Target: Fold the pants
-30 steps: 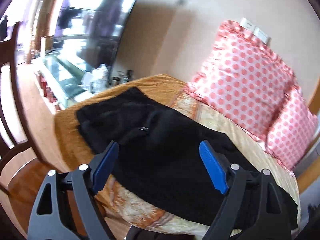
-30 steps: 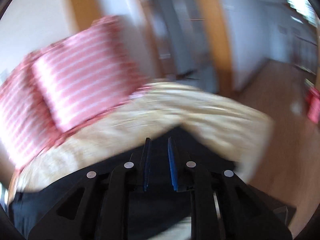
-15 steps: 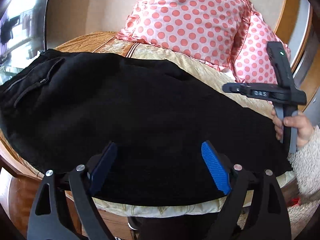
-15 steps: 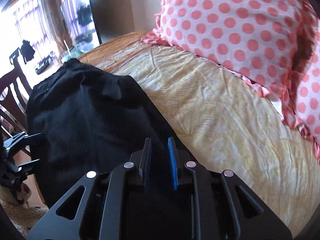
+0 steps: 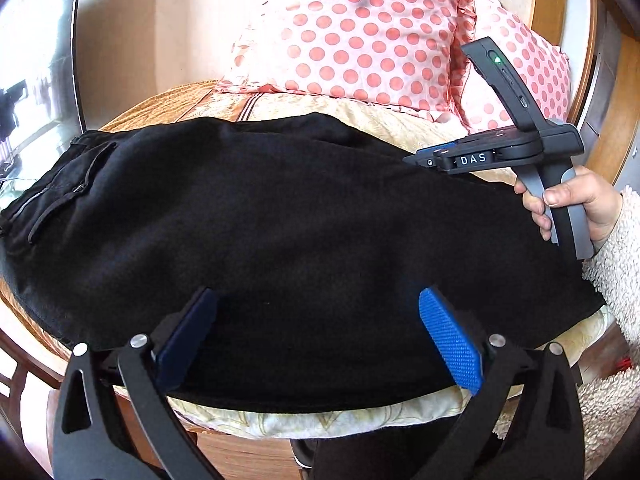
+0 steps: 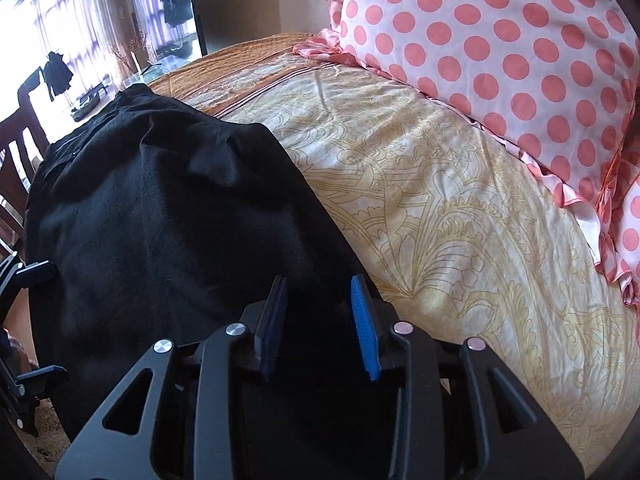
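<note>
Black pants (image 5: 304, 208) lie spread across the bed, with the waistband and a zip pocket at the left end. My left gripper (image 5: 318, 300) hovers over their near edge. Its jaws are wide and still opening, with cloth below them and nothing pinched. In the right wrist view the pants (image 6: 160, 220) fill the left half. My right gripper (image 6: 319, 280) hangs over their right edge. Its jaws are opening a narrow gap and the pads press on nothing. In the left wrist view the right gripper (image 5: 420, 159) sits at the pants' far right, held by a hand (image 5: 576, 200).
Two pink polka-dot pillows (image 5: 360, 32) lean on the wall behind a yellow patterned bedspread (image 6: 440, 200). A fleece sleeve (image 5: 616, 280) is at the right. A dark wooden chair (image 6: 16, 152) stands past the bed's left end, and wood floor (image 5: 248, 456) lies below the near edge.
My left gripper swung round to face the pants squarely, came lower, and its jaws widened. My right gripper swept in over the pants' right end, and its jaws parted from nearly shut.
</note>
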Tool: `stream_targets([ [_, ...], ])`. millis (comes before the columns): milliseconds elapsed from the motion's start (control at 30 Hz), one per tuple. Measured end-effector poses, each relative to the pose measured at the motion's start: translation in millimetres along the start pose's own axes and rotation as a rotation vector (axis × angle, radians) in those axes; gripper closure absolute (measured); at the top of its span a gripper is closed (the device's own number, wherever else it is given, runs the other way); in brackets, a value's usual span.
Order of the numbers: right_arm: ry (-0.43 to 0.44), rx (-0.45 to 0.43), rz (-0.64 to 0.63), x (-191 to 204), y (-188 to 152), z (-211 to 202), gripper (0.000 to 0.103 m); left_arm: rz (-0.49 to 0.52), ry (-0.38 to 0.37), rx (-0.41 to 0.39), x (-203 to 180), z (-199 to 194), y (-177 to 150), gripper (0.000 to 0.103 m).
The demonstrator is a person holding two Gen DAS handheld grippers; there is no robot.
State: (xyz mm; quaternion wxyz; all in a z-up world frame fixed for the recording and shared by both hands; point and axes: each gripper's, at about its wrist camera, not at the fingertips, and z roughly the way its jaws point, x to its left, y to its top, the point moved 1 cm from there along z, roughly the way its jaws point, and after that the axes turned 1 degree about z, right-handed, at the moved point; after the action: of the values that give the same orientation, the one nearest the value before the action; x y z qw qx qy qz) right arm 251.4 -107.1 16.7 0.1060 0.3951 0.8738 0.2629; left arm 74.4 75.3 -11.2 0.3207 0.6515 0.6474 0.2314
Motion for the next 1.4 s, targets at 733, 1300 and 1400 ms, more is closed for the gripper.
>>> stream_targets([
  [733,-0.137,-0.100,0.155,-29.7,-22.3,-31.0,0.049,0.022,-0.016,0.012,-4.4,-5.3,1.7,0.002],
  [1300,-0.721,-0.464,1.538,-193.6,-437.5,-310.6,0.050,0.182,-0.131,-0.023,-69.7,4.9,10.2,0.002],
  [1400,-0.684,-0.485,1.588,-195.1,-457.5,-311.6,0.053,0.164,-0.147,0.012,-69.4,10.6,8.3,0.002],
])
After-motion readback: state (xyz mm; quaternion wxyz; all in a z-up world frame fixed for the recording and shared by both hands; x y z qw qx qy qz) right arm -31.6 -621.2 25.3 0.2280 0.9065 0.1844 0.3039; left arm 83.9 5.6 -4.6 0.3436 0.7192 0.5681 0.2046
